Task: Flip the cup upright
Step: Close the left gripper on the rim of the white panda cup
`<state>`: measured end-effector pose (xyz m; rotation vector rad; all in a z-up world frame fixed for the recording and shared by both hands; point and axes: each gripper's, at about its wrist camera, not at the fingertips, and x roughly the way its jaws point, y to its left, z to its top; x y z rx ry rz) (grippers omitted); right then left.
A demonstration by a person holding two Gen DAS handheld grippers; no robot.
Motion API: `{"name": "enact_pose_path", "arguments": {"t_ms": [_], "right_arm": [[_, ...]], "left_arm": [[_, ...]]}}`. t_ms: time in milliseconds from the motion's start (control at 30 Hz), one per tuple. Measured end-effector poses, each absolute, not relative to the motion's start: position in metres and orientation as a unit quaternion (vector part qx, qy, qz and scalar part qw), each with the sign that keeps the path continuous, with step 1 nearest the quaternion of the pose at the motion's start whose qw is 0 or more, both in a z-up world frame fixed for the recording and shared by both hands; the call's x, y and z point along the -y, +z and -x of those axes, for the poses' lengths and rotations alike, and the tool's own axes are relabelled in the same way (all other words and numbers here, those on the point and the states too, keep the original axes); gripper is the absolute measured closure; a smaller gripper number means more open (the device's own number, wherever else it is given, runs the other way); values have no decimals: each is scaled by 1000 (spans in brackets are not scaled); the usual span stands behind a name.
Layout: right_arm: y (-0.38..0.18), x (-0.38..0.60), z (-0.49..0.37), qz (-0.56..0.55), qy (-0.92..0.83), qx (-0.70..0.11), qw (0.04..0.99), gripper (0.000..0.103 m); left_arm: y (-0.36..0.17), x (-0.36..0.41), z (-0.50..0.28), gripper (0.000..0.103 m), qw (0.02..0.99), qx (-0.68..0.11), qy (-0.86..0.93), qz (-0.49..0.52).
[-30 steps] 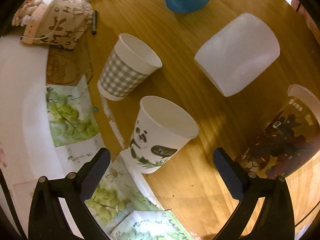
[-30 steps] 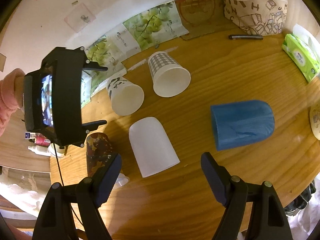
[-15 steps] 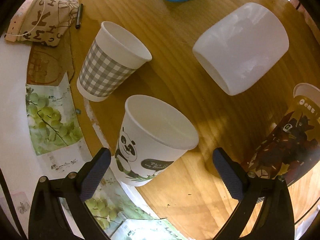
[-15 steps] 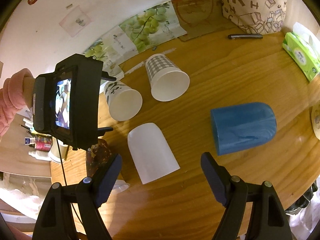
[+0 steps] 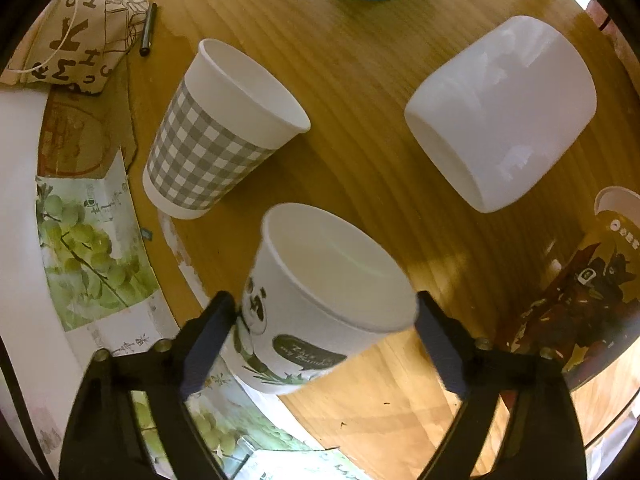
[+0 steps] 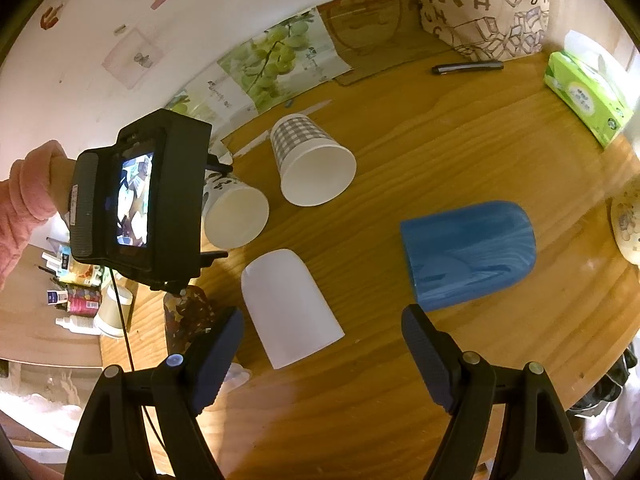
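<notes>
A white panda paper cup lies on its side on the round wooden table, mouth towards the table's middle. My left gripper is open, one finger on each side of the cup and close to its walls. The cup also shows in the right wrist view, partly hidden behind the left gripper's body. My right gripper is open and empty, hovering above a white plastic cup that lies on its side.
A grey checked paper cup, the white plastic cup, a blue plastic cup and a dark printed cup also lie on their sides. A printed bag, a pen and a green tissue pack sit at the far side.
My left gripper has moved forward onto the panda cup, which now sits between its fingers. The right gripper has barely moved.
</notes>
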<state>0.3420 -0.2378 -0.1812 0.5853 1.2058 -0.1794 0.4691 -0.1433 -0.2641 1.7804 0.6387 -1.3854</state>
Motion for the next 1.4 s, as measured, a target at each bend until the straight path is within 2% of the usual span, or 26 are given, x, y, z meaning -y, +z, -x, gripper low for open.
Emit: {"name": "enact_pose_path", "arguments": {"t_ms": [100, 200, 267, 800, 967, 1400], "right_arm": [[-180, 238, -341, -273, -85, -558, 779, 21], [-179, 237, -340, -273, -85, -557, 780, 22], [-180, 236, -339, -274, -86, -557, 779, 22], [-174, 230, -334, -275, -78, -552, 784, 22], [-166, 226, -331, -269, -73, -545, 791, 22], [-139, 220, -313, -257, -59, -516, 815, 22]], "left_arm": [[-268, 146, -469, 26, 383, -259, -543, -701], [-270, 146, -467, 27, 384, -259, -542, -701], [-271, 145, -468, 34, 386, -261, -541, -700], [-246, 140, -480, 35, 434, -291, -528, -669], [-218, 141, -488, 35, 484, -341, -519, -617], [-157, 137, -468, 35, 622, -413, -456, -484]]}}
